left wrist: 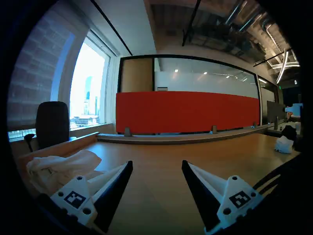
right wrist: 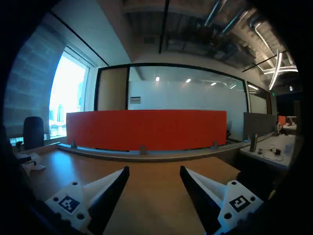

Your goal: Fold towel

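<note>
Left gripper view: rumpled white towel (left wrist: 62,166), loose heap on desk (left wrist: 164,154).

The right gripper (right wrist: 154,169) hung with its fingers spread over a wooden desk (right wrist: 156,196). Ahead of it stood a red divider panel (right wrist: 146,129). Far to its left was a black office chair (right wrist: 33,132) by a window (right wrist: 66,98).

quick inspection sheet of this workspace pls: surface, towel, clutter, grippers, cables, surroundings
surface: wooden desk, open space ahead of both grippers
job's things: white towel, crumpled at left of the left gripper view, unfolded, not held
clutter: small white crumpled item at the desk's far right, kind unclear
grippers: left gripper open, holding nothing; right gripper open, holding nothing
cables: dark strands at lower right, likely cable
surroundings: red divider panel, black office chair, bright window, neighbouring desk
</note>
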The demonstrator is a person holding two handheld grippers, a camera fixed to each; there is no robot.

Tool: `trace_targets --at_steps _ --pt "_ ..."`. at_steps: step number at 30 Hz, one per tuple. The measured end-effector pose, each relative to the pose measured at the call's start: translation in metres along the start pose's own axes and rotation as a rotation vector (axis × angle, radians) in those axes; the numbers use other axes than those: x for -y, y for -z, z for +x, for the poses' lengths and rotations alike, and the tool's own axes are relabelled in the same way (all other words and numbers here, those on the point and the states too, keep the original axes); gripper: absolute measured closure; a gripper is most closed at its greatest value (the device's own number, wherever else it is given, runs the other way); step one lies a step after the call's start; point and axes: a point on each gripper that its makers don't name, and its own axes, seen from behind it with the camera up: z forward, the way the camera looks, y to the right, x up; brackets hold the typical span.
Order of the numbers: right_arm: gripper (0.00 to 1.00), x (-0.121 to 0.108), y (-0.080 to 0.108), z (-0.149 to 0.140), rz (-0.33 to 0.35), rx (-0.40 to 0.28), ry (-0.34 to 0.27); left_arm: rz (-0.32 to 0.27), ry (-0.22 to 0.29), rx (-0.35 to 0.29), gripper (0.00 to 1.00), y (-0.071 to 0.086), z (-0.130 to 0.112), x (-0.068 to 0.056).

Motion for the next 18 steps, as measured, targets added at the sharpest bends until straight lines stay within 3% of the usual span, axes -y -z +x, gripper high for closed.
trace_targets --at_steps 18 --pt "0.01 -0.021 -0.01 -0.046 0.008 0.0 -0.07 0.0 -0.001 0.0 0.07 0.001 0.0 -0.002"
